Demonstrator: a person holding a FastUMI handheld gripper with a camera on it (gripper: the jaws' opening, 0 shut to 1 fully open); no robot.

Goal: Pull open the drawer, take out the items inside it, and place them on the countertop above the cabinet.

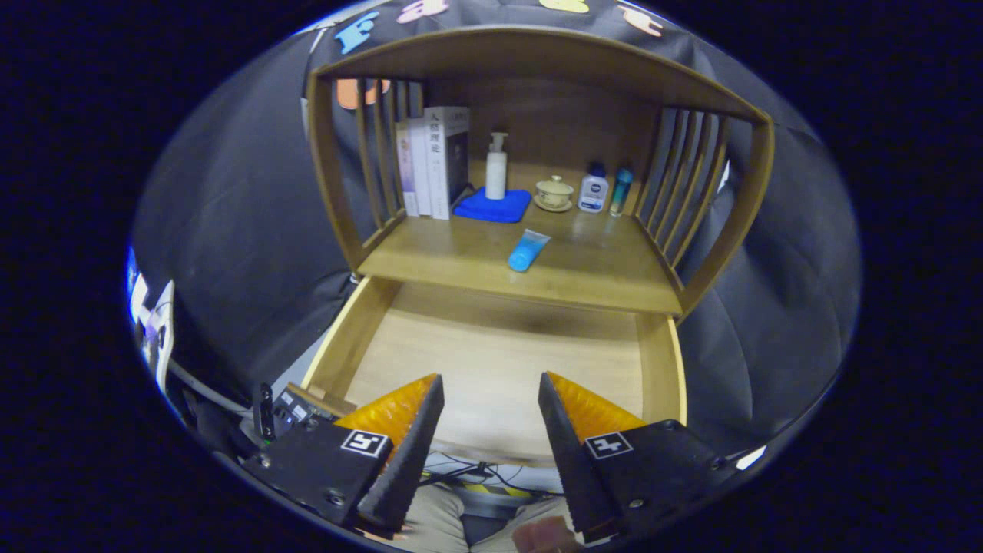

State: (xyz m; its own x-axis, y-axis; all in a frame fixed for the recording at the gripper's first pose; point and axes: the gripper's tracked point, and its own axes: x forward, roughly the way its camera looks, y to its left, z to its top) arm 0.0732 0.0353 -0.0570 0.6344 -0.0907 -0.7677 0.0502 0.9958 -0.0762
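Note:
The wooden drawer (pixel 660 369) stands pulled out below the cabinet's countertop (pixel 591 269), and its bare floor shows under and between my fingers. A blue tube (pixel 528 250) lies on the countertop near its front edge, well beyond the fingers. My gripper (pixel 490 380) hangs over the open drawer, open, with nothing between its fingers.
On the countertop stand books (pixel 434 161), a white pump bottle (pixel 496 167) on a blue cloth (pixel 491 206), a lidded cup on a saucer (pixel 554 193), a small white bottle (pixel 593 190) and a teal bottle (pixel 620 190). Slatted wooden side rails (pixel 683 192) enclose it. Cables and a person's legs lie below the drawer front.

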